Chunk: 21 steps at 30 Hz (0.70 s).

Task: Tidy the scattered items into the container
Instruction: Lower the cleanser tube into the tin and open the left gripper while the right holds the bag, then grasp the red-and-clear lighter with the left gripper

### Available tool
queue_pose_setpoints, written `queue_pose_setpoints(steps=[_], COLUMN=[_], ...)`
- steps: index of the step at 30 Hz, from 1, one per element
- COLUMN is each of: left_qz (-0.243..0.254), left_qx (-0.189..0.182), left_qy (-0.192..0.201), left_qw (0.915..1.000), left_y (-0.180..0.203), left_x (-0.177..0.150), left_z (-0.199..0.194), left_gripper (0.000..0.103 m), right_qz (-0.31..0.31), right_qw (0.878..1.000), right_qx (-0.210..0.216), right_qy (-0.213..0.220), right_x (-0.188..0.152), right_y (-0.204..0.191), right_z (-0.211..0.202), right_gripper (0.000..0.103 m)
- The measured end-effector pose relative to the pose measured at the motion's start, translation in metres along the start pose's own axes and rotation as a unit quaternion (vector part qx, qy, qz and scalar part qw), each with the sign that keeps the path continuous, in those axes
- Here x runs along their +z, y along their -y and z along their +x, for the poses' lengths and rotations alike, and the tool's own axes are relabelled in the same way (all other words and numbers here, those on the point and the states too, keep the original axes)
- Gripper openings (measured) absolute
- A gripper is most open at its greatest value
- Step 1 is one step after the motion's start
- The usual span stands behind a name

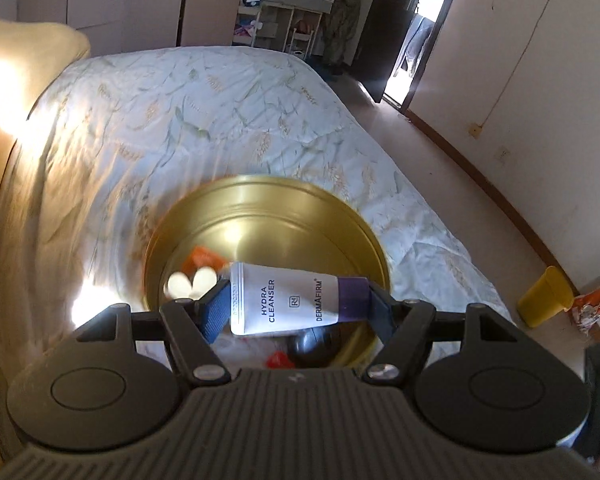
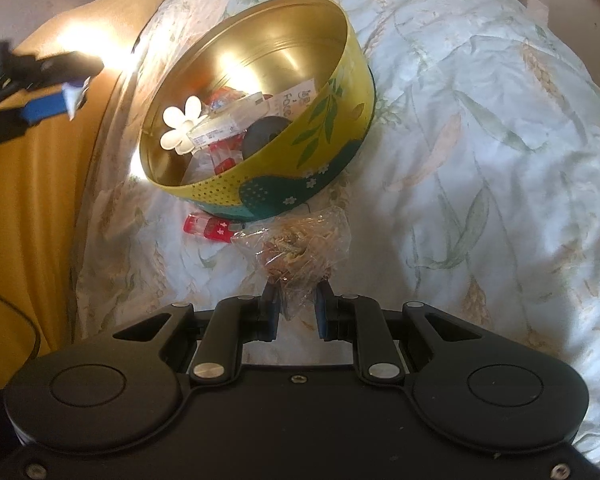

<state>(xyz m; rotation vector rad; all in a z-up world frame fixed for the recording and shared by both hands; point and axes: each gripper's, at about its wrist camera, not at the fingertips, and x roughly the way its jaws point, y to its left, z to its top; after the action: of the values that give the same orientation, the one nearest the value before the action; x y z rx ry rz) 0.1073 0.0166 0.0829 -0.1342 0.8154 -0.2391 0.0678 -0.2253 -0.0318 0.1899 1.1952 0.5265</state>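
Left wrist view: the left tongs grip a white cleanser tube end to end, held above the open gold tin on the bed. Releasing it over the tin seems next.

Right wrist view: the right tongs are closed on a clear plastic bag lying just before the tin, beside a red clip. It needs lifting over the rim.

I see a bed under a pale leaf-print quilt; a mustard pillow lies along its left edge; beyond the bed stand cluttered white shelves and a dark open door; a yellow bin sits on the floor by the wall.
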Motion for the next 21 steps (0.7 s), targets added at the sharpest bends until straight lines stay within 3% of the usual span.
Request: queue_pose_setpoints(steps=[2,6,10,12,21], left_qz=[0.008,0.007,-0.025,-0.018,0.015], left_qx=[0.009,0.017,-0.019,-0.029,-0.021], left_qy=[-0.004,-0.011,-0.034,-0.050,-0.106], left_qw=[0.9999,0.9998,0.9989,0.9982,0.9940], left_y=[0.003,0.002,-0.015,-0.024,-0.047], left_x=[0.007,0.010,-0.012,-0.025,-0.086], left_z=[0.013,0.037,0.043,0.043,0.046], left_gripper=[0.073,0.103,0.103,0.103,0.103], right_qz=[0.000,0.005,0.011,0.013,0.026], right_qw=[1.000,1.000,1.000,1.000,0.999], right_qx=[0.002,0.002,0.008,0.014,0.013], right_qy=[0.002,0.000,0.000,0.004,0.013], right_x=[0.002,0.003,0.003,0.004,0.007], right_y=[0.001,0.003,0.005,0.005,0.008], right_z=[0.000,0.002,0.000,-0.002,-0.006], right_gripper=[0.017,0.017,0.017,0.017,0.017])
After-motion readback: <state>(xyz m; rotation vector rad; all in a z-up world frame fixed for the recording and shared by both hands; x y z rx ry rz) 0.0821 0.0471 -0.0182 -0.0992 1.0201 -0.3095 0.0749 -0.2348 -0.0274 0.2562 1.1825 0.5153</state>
